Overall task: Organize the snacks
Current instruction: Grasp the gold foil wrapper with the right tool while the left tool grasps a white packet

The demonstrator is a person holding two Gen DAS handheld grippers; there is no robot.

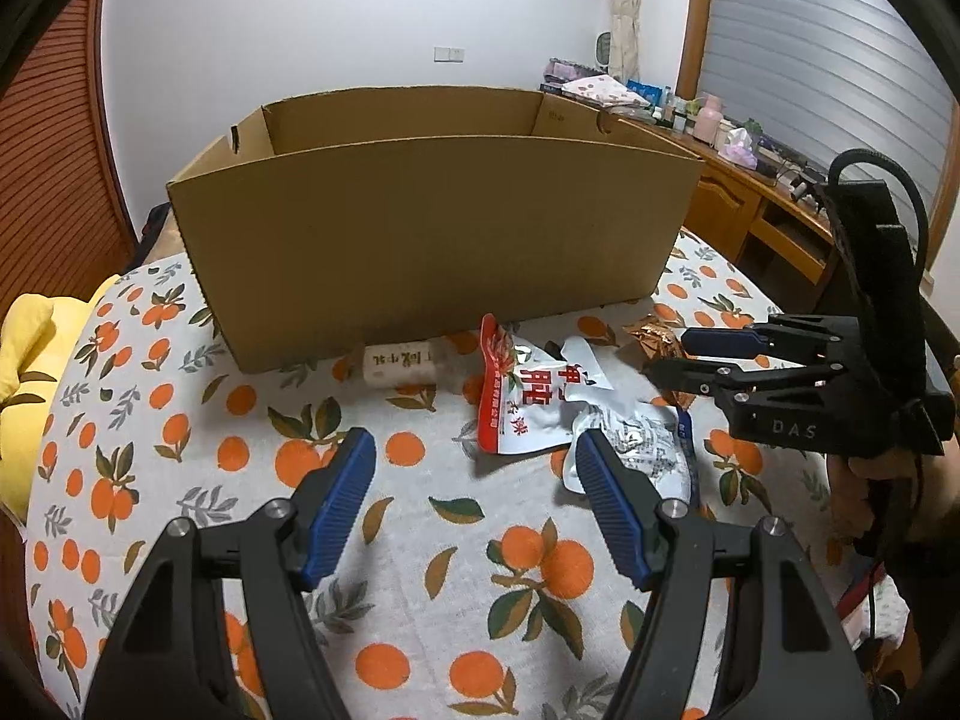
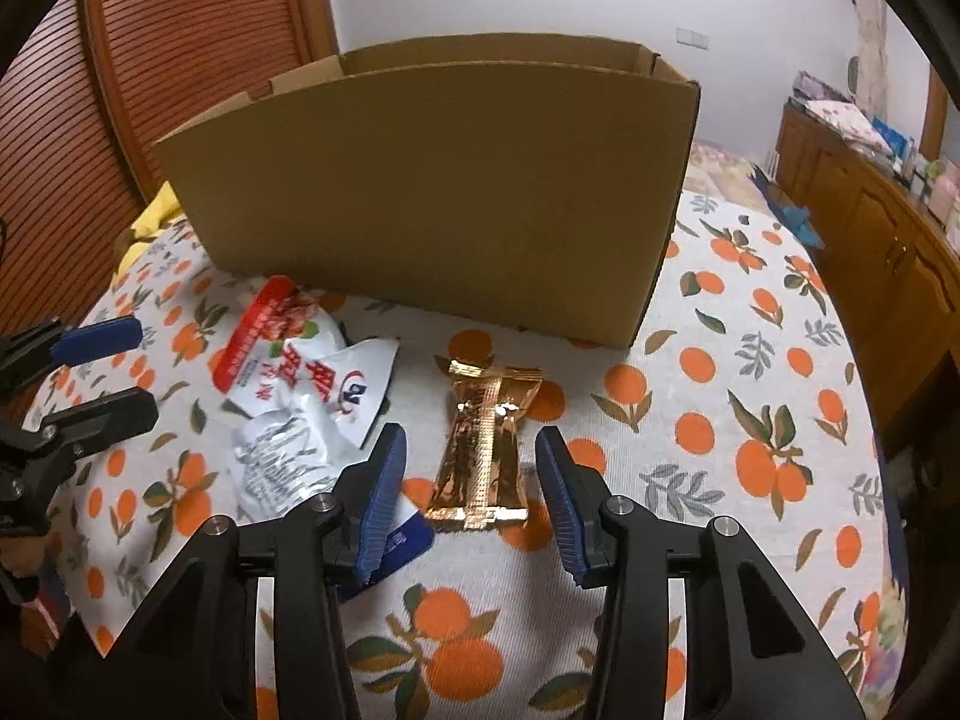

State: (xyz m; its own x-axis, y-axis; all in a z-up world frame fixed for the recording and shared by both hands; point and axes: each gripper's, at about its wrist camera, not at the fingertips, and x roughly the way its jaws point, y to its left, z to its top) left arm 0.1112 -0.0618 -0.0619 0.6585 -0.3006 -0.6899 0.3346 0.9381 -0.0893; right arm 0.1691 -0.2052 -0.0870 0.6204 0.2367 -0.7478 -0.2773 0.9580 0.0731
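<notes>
An open cardboard box [image 1: 432, 228] [image 2: 444, 192] stands on the orange-print tablecloth. In front of it lie a red and white snack bag [image 1: 528, 396] [image 2: 300, 360], a silver crumpled bag [image 1: 642, 450] [image 2: 282, 462], a gold foil packet [image 2: 486, 450] [image 1: 654, 339] and a small beige roll-shaped pack [image 1: 399, 363] against the box. My left gripper [image 1: 474, 468] is open and empty above the cloth, left of the silver bag. My right gripper [image 2: 468, 462] is open, its fingers either side of the gold packet; it also shows in the left wrist view [image 1: 672, 354].
A yellow cloth [image 1: 24, 372] lies at the table's left edge. A wooden sideboard [image 1: 768, 204] with bottles and clutter stands to the right. Slatted wooden doors [image 2: 180, 30] are behind on the left. The left gripper [image 2: 102, 372] shows at the left of the right wrist view.
</notes>
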